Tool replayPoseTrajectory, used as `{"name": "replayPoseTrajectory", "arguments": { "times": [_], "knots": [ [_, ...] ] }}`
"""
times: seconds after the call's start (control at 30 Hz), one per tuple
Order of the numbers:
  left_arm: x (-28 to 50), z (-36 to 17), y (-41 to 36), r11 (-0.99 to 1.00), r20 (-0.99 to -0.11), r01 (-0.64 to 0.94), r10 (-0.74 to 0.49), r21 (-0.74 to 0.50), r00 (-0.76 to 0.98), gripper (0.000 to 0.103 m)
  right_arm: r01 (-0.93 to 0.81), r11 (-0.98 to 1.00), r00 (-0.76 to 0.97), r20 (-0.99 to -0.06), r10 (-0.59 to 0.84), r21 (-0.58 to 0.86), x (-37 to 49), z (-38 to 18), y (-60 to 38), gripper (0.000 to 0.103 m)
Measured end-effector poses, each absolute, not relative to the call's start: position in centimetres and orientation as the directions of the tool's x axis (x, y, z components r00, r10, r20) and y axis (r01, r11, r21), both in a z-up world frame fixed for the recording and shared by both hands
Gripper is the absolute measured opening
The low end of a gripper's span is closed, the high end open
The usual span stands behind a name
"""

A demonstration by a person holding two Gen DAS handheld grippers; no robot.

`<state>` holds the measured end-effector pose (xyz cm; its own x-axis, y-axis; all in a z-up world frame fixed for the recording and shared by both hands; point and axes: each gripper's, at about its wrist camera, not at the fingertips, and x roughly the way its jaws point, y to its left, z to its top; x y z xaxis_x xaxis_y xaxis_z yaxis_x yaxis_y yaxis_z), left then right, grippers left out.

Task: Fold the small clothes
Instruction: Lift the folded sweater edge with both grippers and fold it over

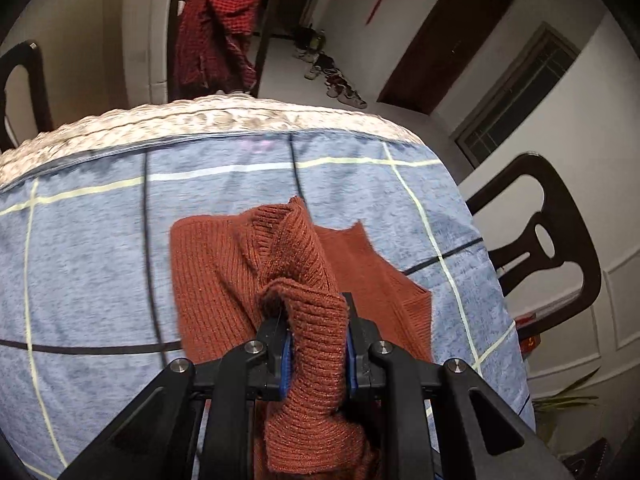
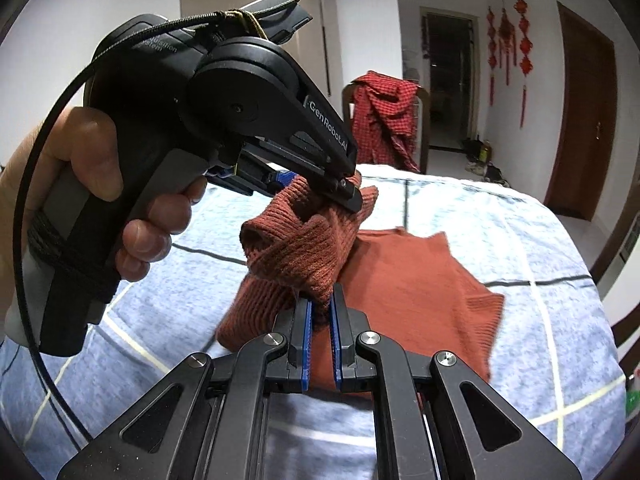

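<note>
Both hand-held grippers (image 1: 318, 354) (image 2: 320, 312) clamp lifted sweater (image 2: 416, 280) edge; blanket (image 1: 100, 260) clear around

Black left gripper (image 2: 320, 184), "GenRobot.AI" in white, braided cable (image 2: 24, 216); right gripper (image 2: 320, 312): blue pads, silver screws, prob. steel.

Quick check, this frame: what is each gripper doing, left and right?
Left gripper: closed on a bunched ribbed fold of the rust-red knit garment.
Right gripper: closed on another fold of the same garment, lifted off the blue checked cloth.
</note>
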<state>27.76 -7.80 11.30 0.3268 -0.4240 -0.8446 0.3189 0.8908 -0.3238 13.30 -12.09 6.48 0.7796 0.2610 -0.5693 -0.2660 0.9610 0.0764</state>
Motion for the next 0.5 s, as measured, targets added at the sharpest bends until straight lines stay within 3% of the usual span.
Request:
{"name": "replayPoseTrajectory", "arguments": {
  "times": [0.5],
  "knots": [
    [28.1, 8.9, -14.3, 0.888, -0.877, 0.348, -0.401, -0.302, 0.263, 0.022, -0.191, 0.958, 0.739, -0.611, 0.283, 0.213, 13.4, 5.1, -18.0, 0.008]
  ]
}}
